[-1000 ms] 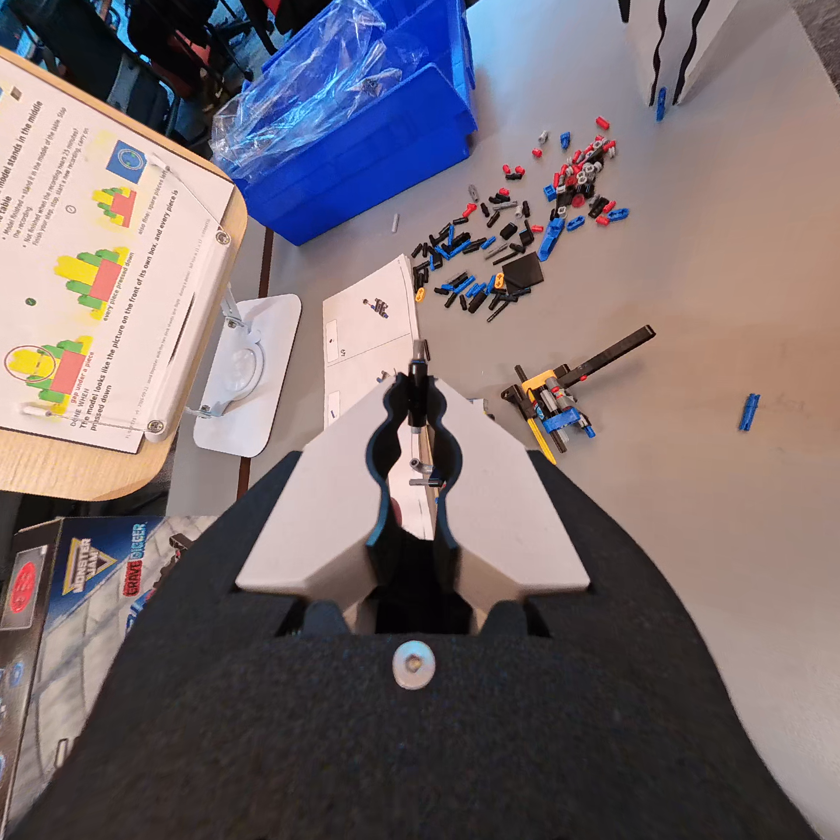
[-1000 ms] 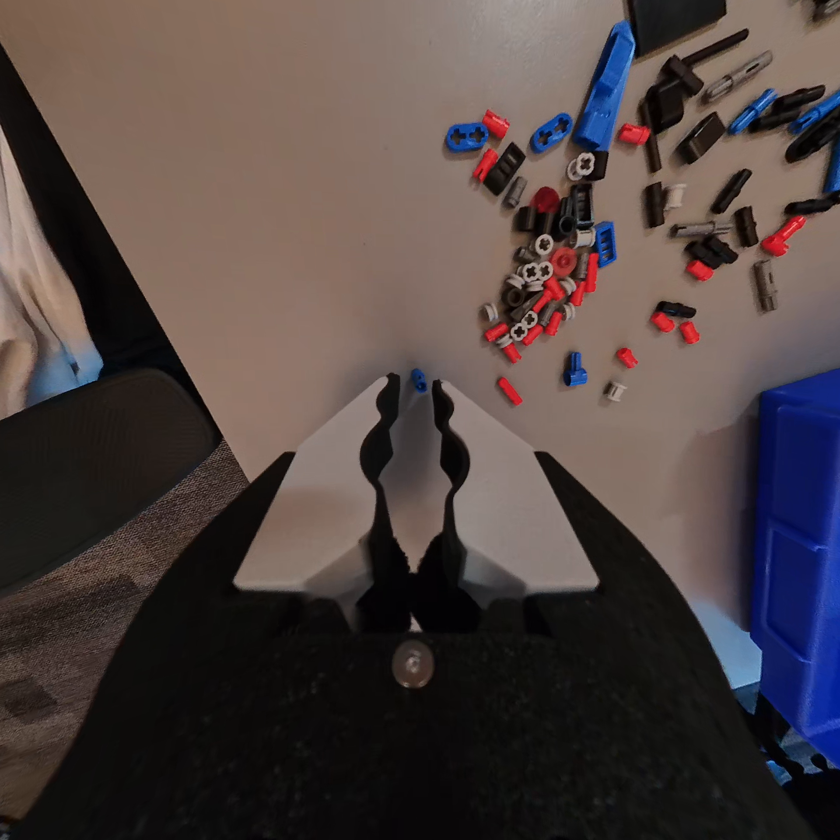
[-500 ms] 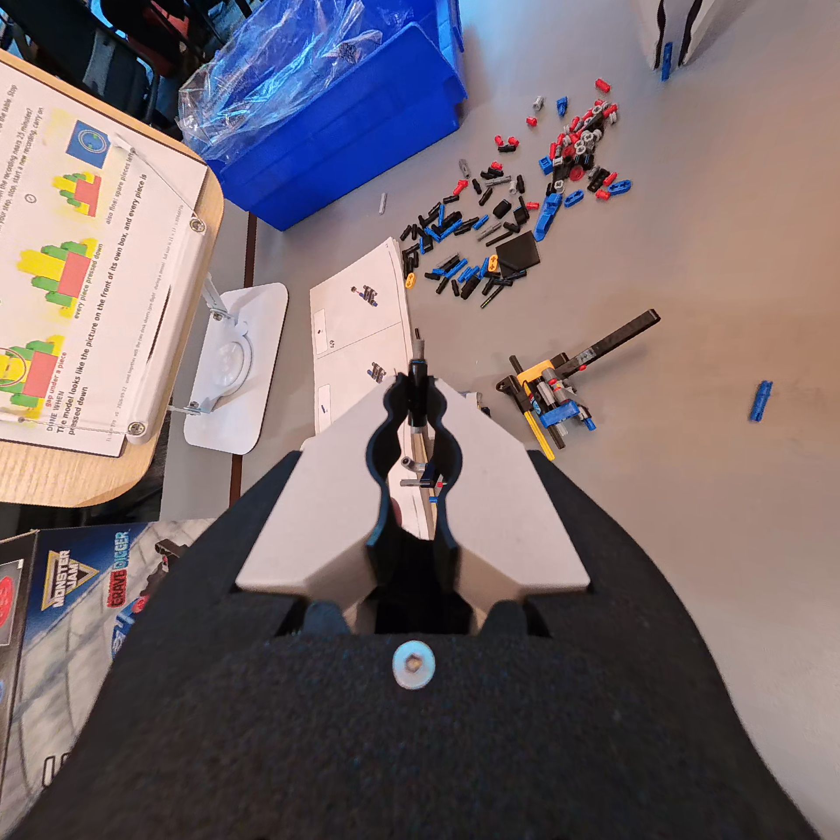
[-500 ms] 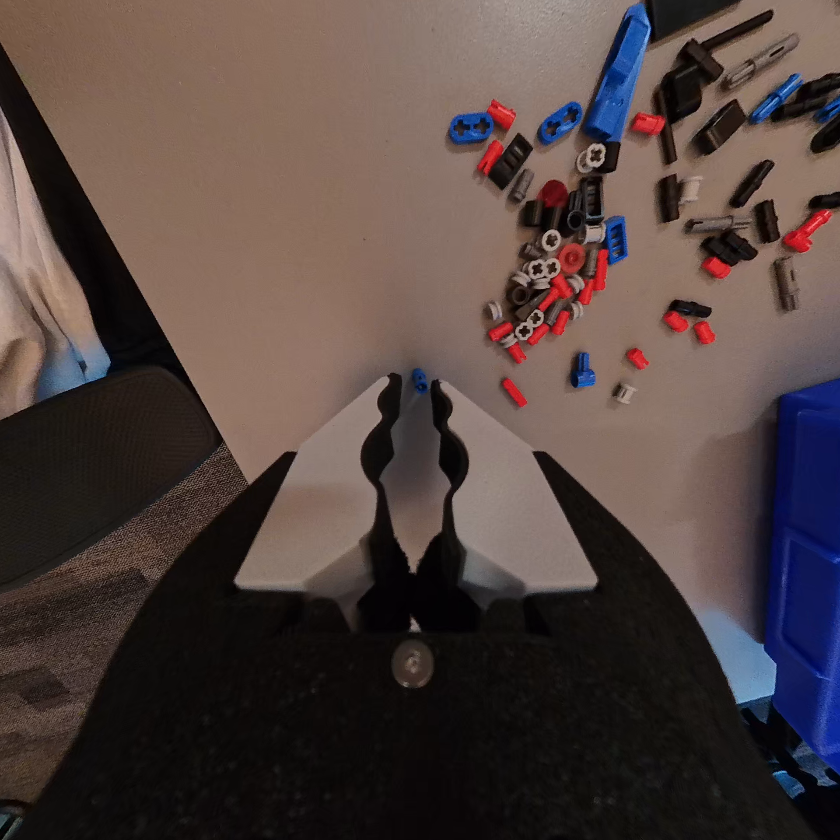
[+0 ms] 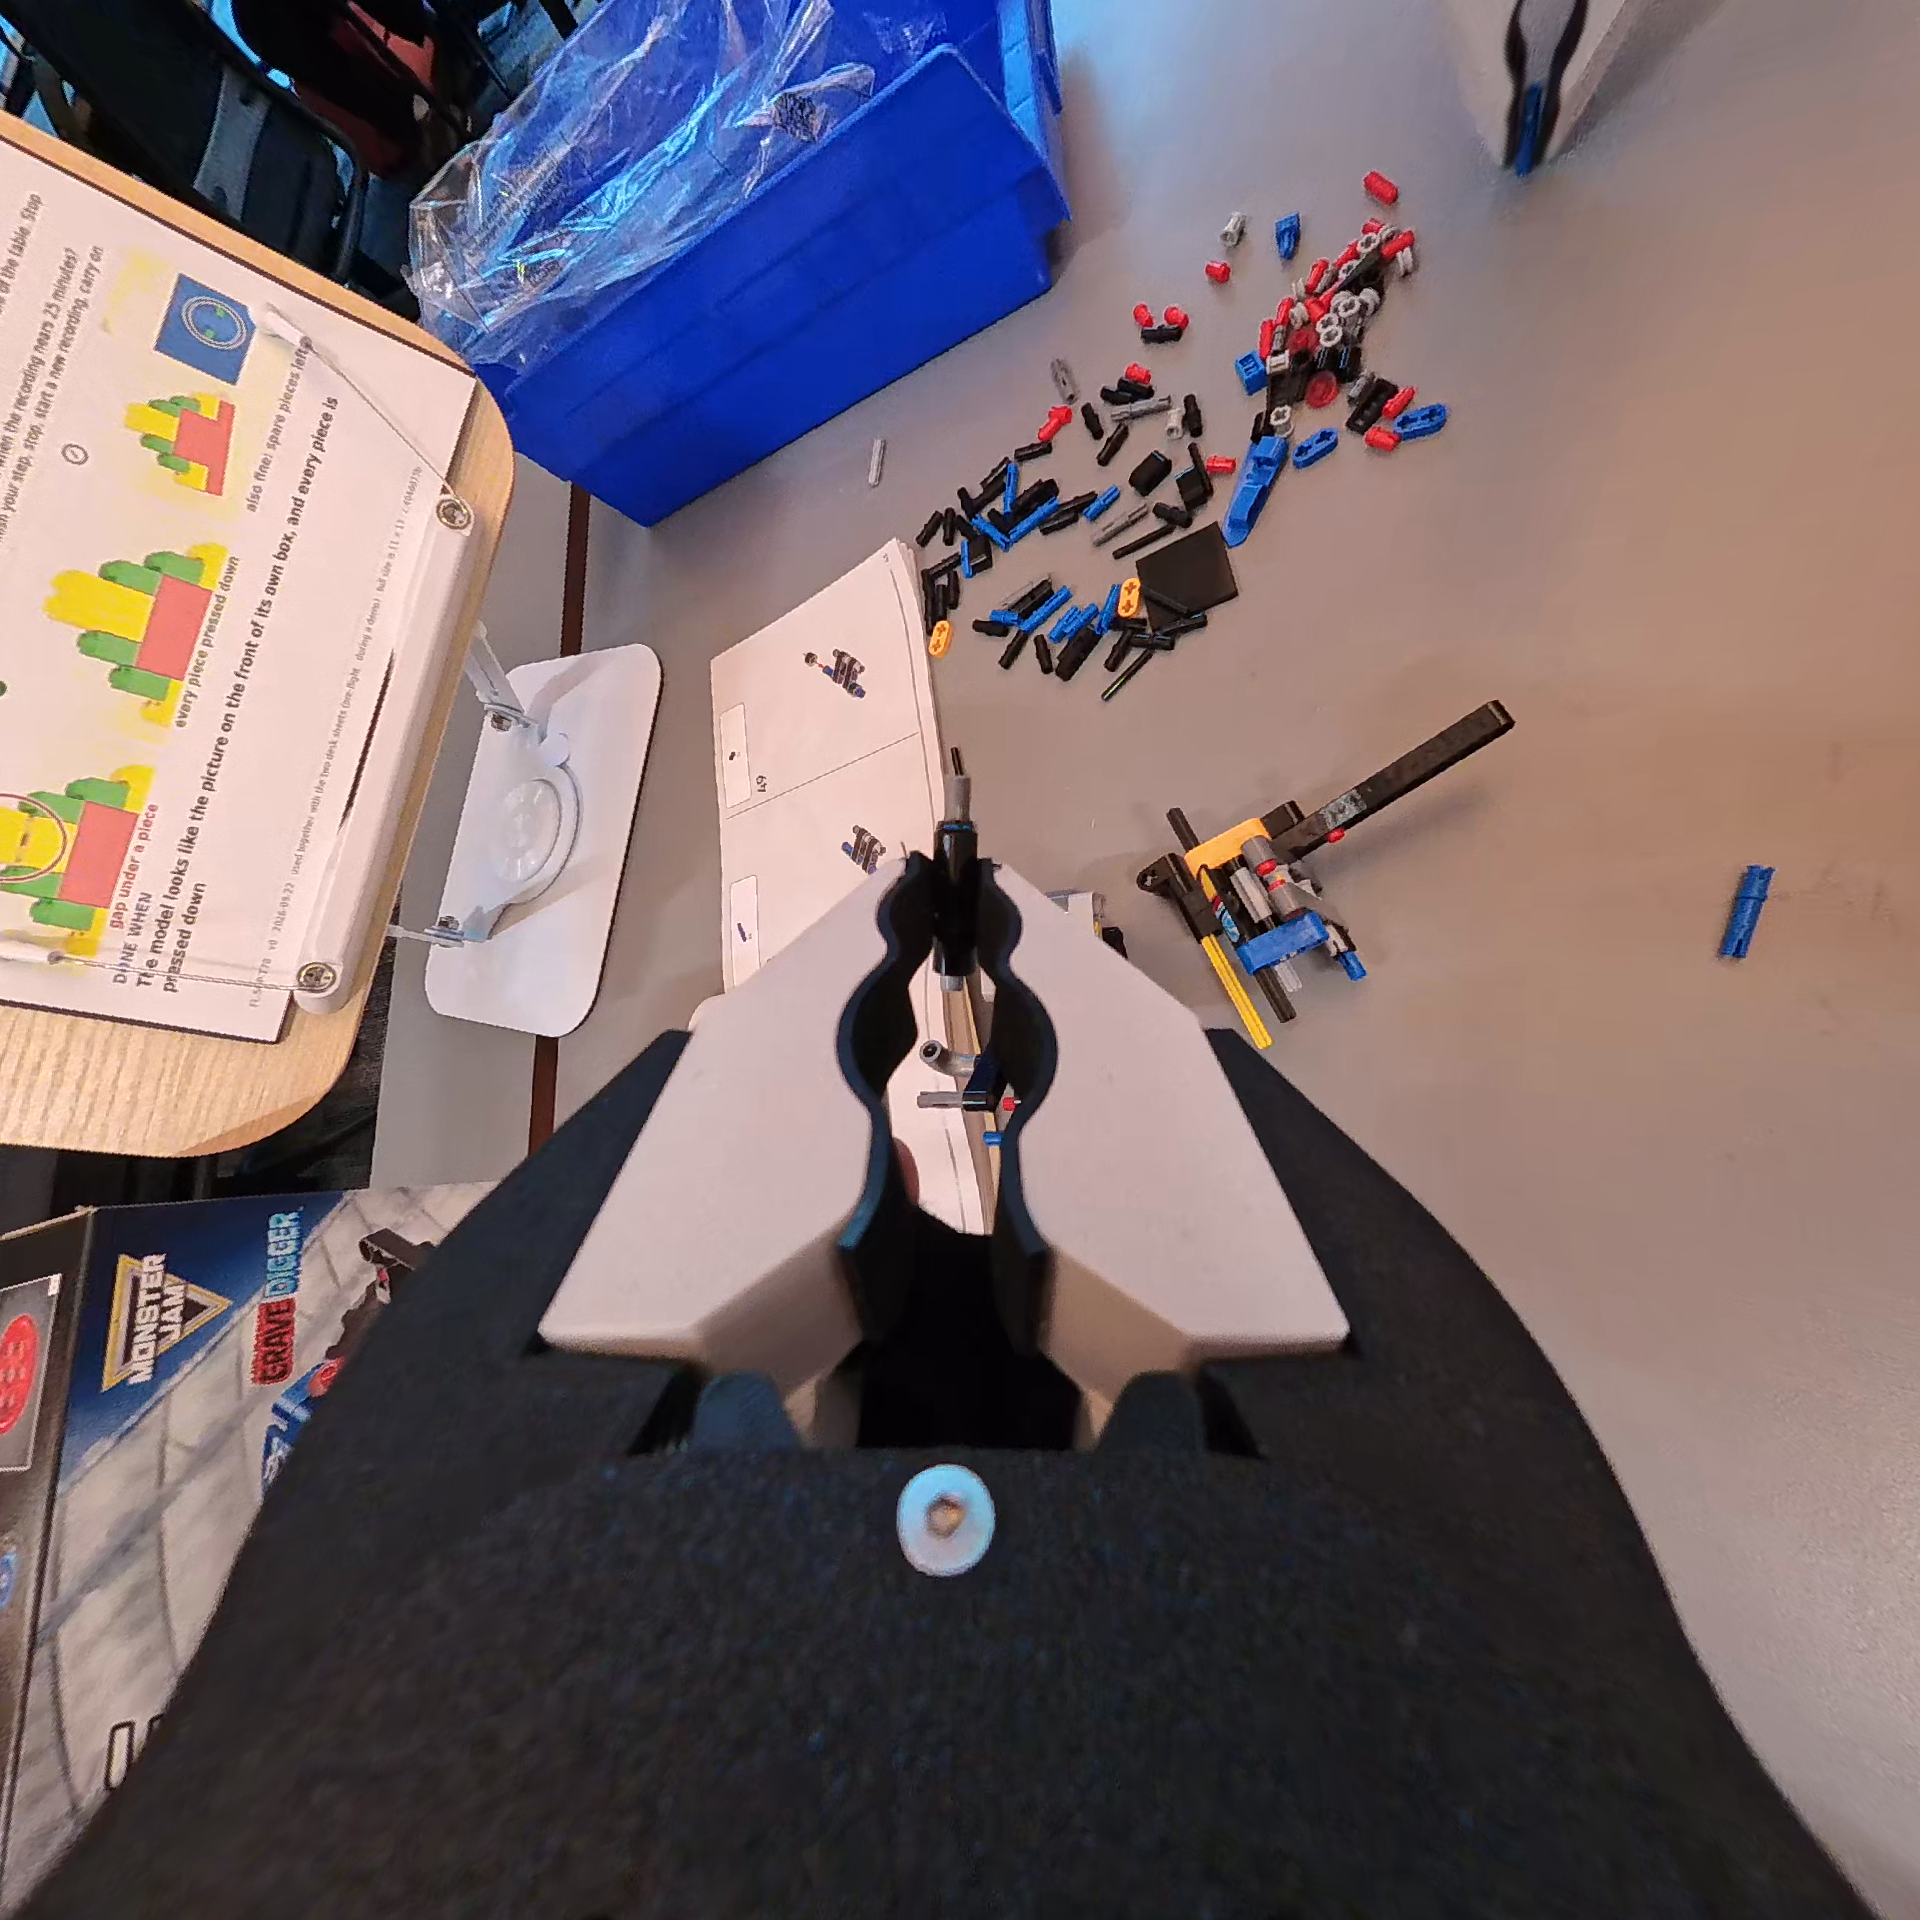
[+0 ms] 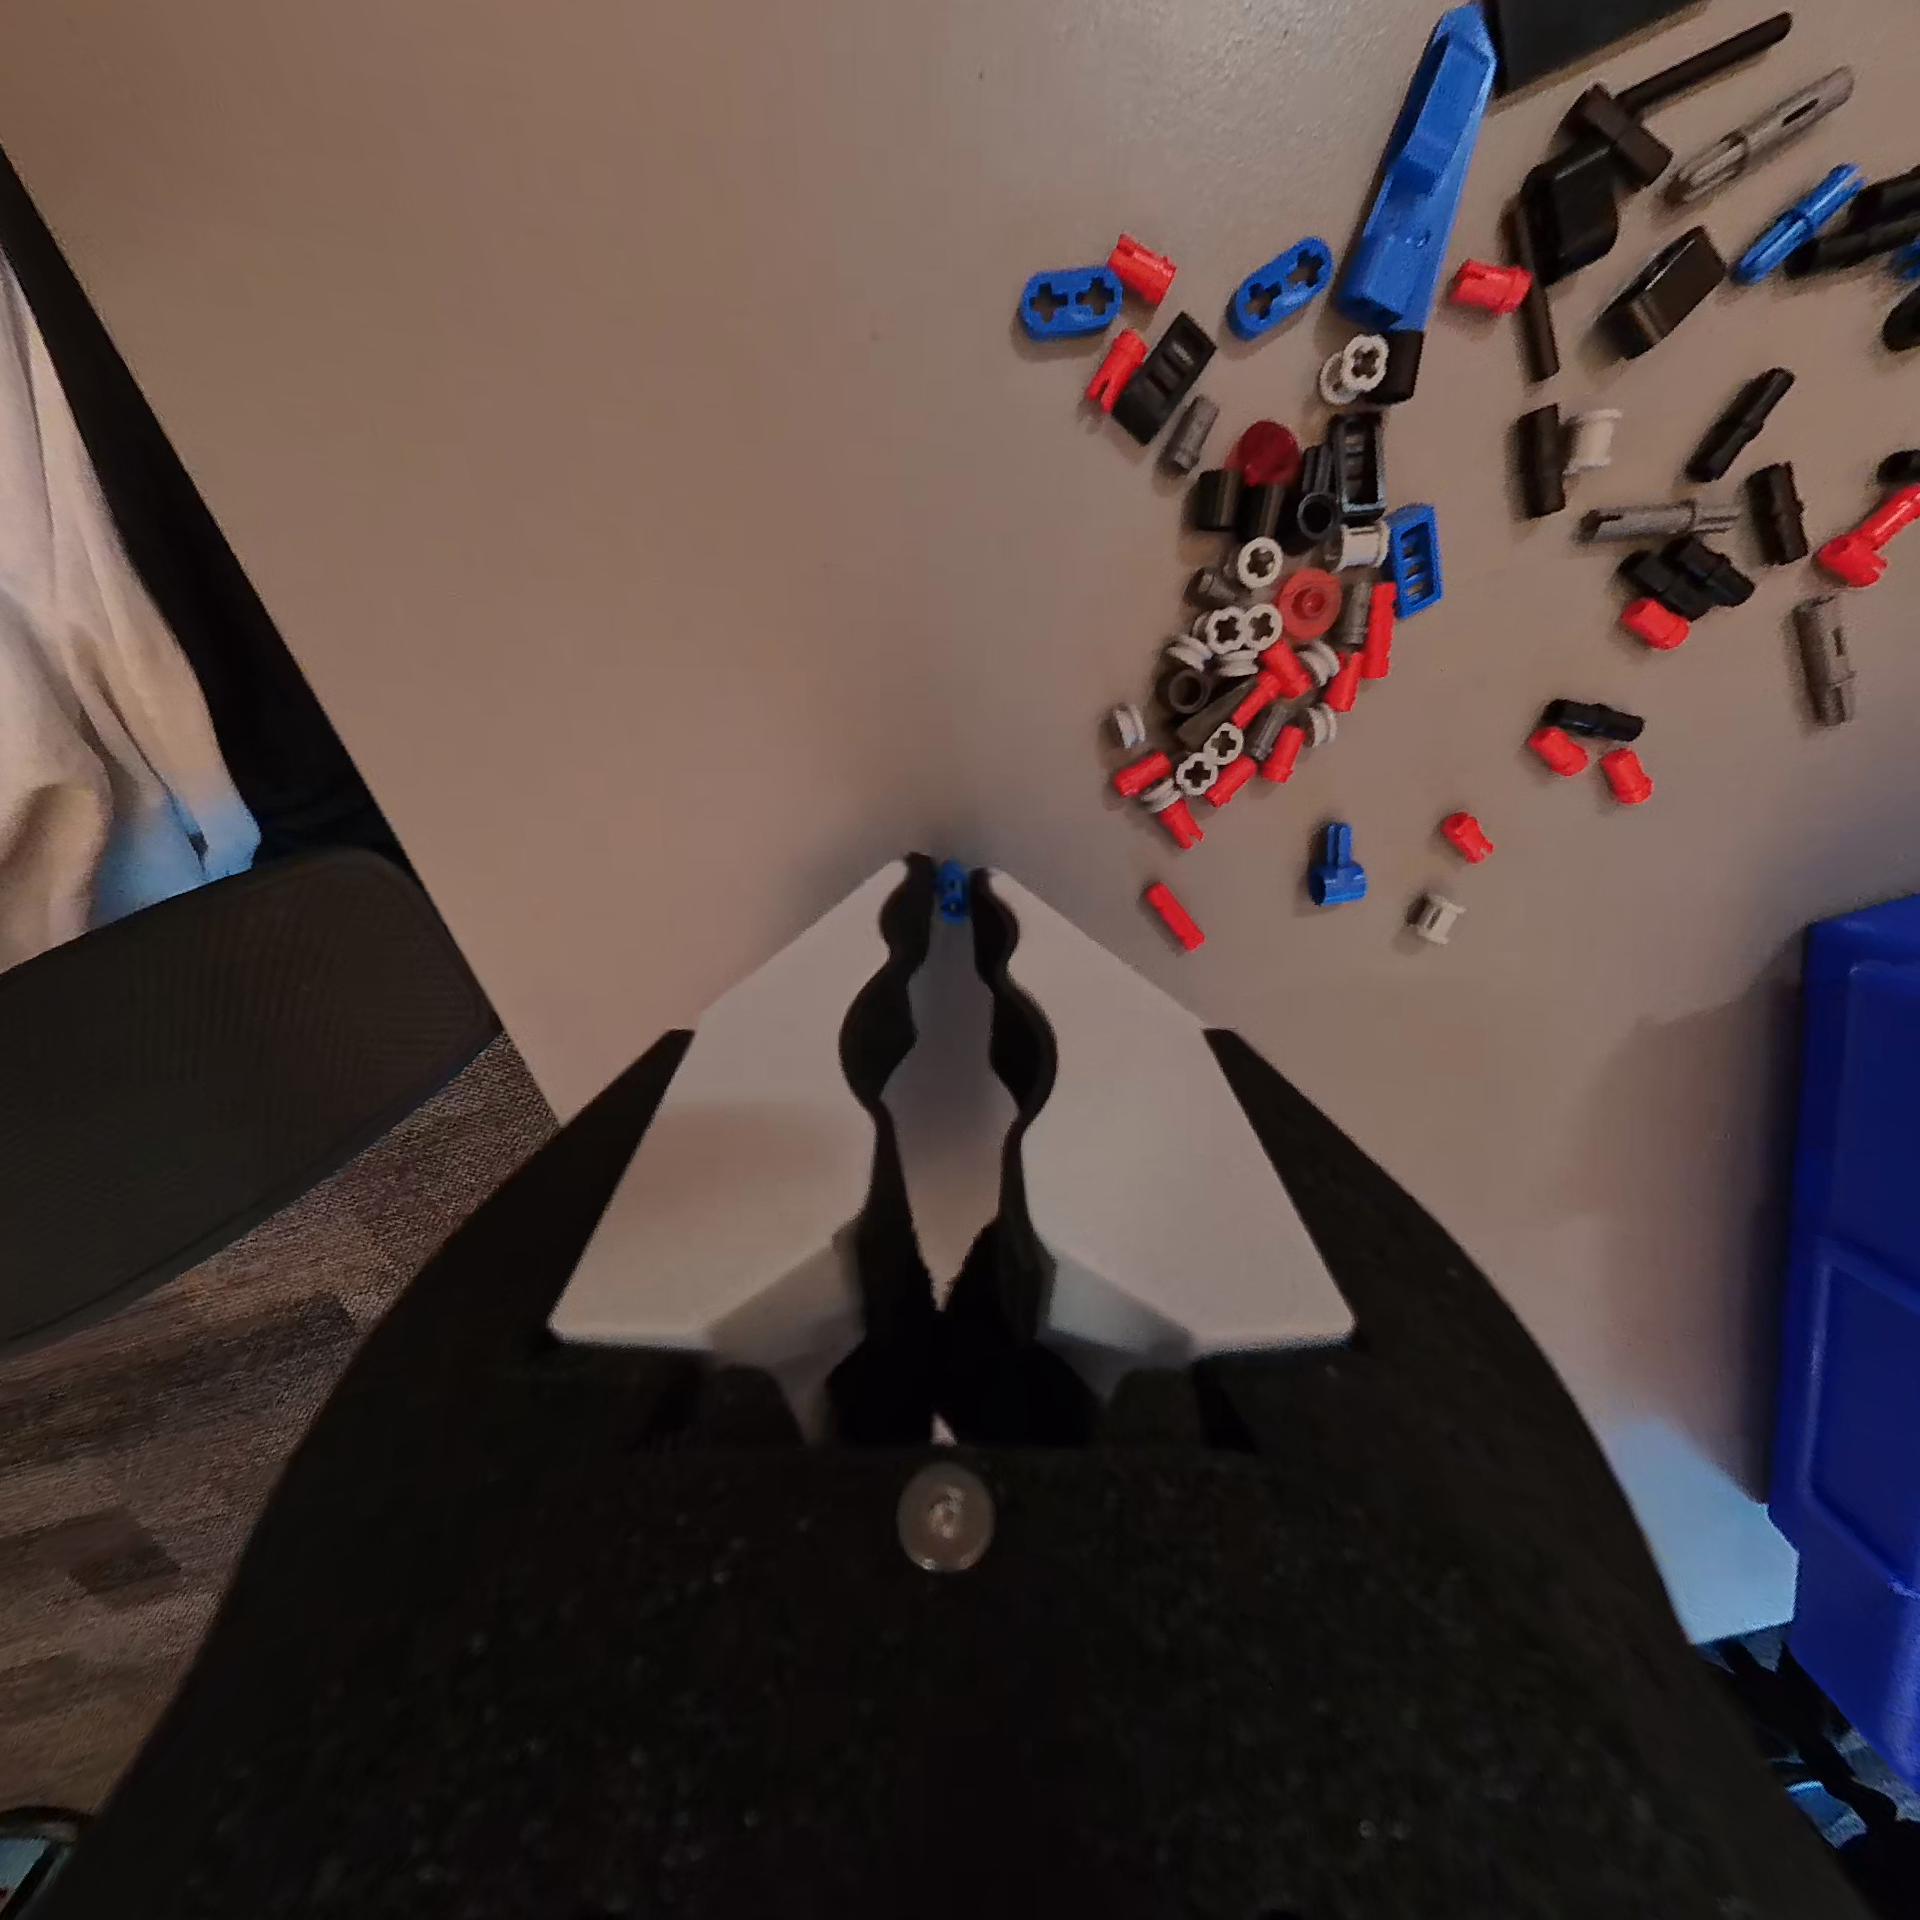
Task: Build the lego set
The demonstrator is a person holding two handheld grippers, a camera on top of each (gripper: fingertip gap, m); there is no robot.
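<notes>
My left gripper (image 5: 954, 881) is shut on a thin black and grey axle piece (image 5: 956, 831) that sticks out past the fingertips, held above the open instruction booklet (image 5: 821, 727). A partly built model (image 5: 1262, 894) with yellow, blue and black parts and a long black beam lies to the right on the grey table. Loose pieces (image 5: 1164, 488) are scattered beyond it. My right gripper (image 6: 951, 883) has closed on a small blue pin (image 6: 952, 891) at its tips, low over the table; it also shows far off in the left wrist view (image 5: 1527, 114). A pile of small red, grey and black pieces (image 6: 1268, 644) lies to its right.
A blue bin (image 5: 769, 301) with clear plastic bags stands at the back left, and shows at the right edge of the right wrist view (image 6: 1860, 1226). A wooden board with a printed sheet (image 5: 208, 644), a white stand (image 5: 540, 842) and the set's box (image 5: 135, 1382) sit left. A lone blue pin (image 5: 1745, 910) lies right. Spacing between my two grippers at the tips: around 35 centimeters.
My right gripper's fingers have closed in on the small blue pin, which lay just ahead of the open tips before. The left gripper has drifted slightly while holding the axle piece.
</notes>
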